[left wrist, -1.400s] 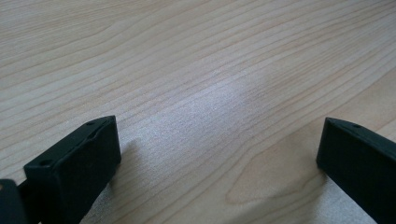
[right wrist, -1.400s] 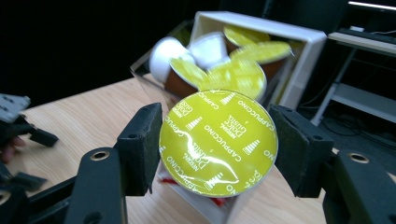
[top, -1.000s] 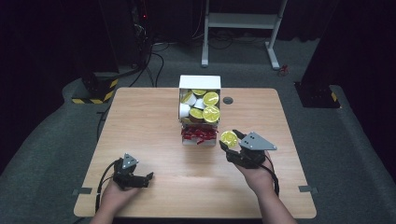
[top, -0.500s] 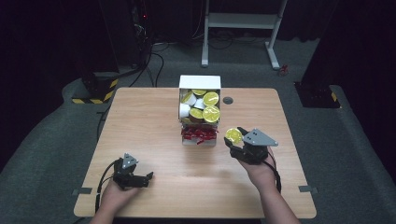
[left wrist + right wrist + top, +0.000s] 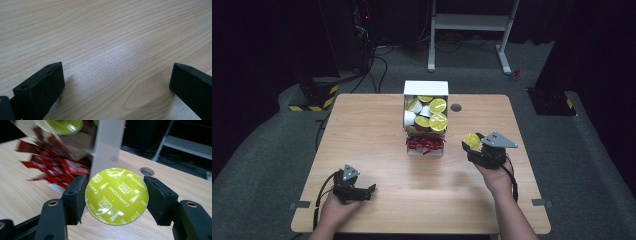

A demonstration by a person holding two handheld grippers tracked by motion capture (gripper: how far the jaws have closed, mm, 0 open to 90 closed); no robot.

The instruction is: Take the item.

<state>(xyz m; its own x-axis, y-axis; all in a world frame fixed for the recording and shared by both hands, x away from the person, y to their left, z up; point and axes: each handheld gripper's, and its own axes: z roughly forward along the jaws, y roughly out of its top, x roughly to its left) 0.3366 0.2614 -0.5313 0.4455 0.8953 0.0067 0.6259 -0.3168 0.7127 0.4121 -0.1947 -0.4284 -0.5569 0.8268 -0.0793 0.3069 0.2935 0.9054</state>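
Since the earlier frame your right gripper (image 5: 475, 145) has carried its capsule away from the box, toward the right and nearer to you, while your left gripper (image 5: 362, 192) has kept its place by the near left edge. Your right jaws are clamped on a lime-green Dolce Gusto cappuccino capsule (image 5: 117, 195), one pad on each side of its rim, with the foil lid facing the right gripper view; seen from above, the capsule (image 5: 471, 140) sits up off the table (image 5: 362, 130), to the right of the box and well apart from it. Your left jaws stand wide apart with nothing between them, resting low over bare wood. Behind the held capsule stands the white dispenser box (image 5: 426, 89), its upper part packed with more green-lidded capsules (image 5: 438, 122), and below them a lower tray of red sachets (image 5: 424, 144). By my reading, you have one capsule out and in hand, so the pick is done; setting it down on the open table is what remains, and the box looks far from emptied.
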